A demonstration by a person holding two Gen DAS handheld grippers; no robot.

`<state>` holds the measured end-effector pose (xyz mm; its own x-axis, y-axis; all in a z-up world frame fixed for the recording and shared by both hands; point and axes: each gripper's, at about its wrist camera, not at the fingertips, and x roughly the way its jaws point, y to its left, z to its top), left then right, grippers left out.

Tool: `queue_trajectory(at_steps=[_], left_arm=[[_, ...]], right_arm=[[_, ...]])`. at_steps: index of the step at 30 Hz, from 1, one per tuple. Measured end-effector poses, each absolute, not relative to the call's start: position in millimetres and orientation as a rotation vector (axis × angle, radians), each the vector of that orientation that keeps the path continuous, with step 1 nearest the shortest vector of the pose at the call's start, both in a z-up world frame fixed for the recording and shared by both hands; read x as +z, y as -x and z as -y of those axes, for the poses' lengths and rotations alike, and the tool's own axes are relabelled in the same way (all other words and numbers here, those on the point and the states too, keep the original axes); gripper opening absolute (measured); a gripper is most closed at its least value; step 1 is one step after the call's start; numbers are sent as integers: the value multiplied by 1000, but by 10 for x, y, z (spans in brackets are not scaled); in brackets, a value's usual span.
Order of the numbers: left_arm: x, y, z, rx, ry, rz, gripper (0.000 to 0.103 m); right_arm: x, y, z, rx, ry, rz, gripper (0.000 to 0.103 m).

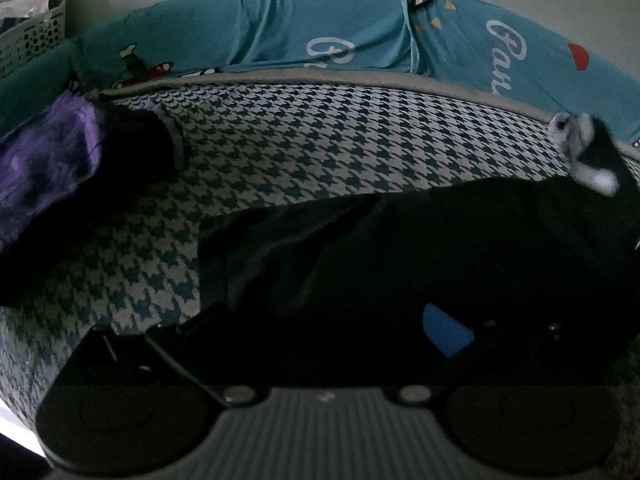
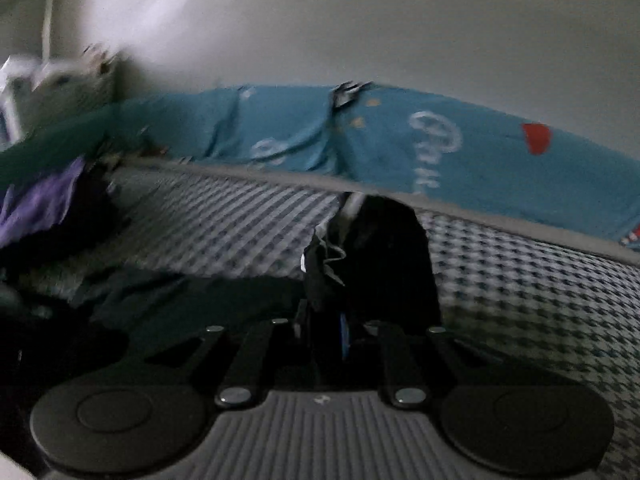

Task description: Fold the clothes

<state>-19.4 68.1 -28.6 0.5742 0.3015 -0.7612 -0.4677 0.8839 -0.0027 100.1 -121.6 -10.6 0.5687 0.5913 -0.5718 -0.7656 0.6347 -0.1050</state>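
A dark garment (image 1: 400, 240) lies spread on the bed cover (image 1: 320, 140), with a crumpled clothes pile (image 1: 60, 160) to its left. Behind the cover a printed sheet (image 1: 320, 32) runs along the wall (image 2: 360, 20), and a perforated basket (image 1: 32, 36) stands at the far left corner.

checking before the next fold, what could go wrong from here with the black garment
1. The right gripper pinches only a narrow bunch of the black garment, so it may slip free.
2. The left gripper is buried in dark cloth; its hold cannot be confirmed.
3. The purple garment lies close and could get dragged in.
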Motion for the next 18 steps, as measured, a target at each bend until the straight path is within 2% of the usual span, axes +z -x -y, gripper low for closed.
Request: queue_trajectory(at_steps=[5, 9, 18], left_arm=[[-263, 215, -701, 455, 220, -838, 103], [-248, 230, -719, 458, 222, -831, 103], [-213, 291, -812, 481, 241, -819, 103]], right_arm=[[-379, -954, 1021, 822, 493, -577, 16], [-317, -984, 1075, 865, 421, -623, 30], [7, -965, 1259, 970, 252, -635, 31]])
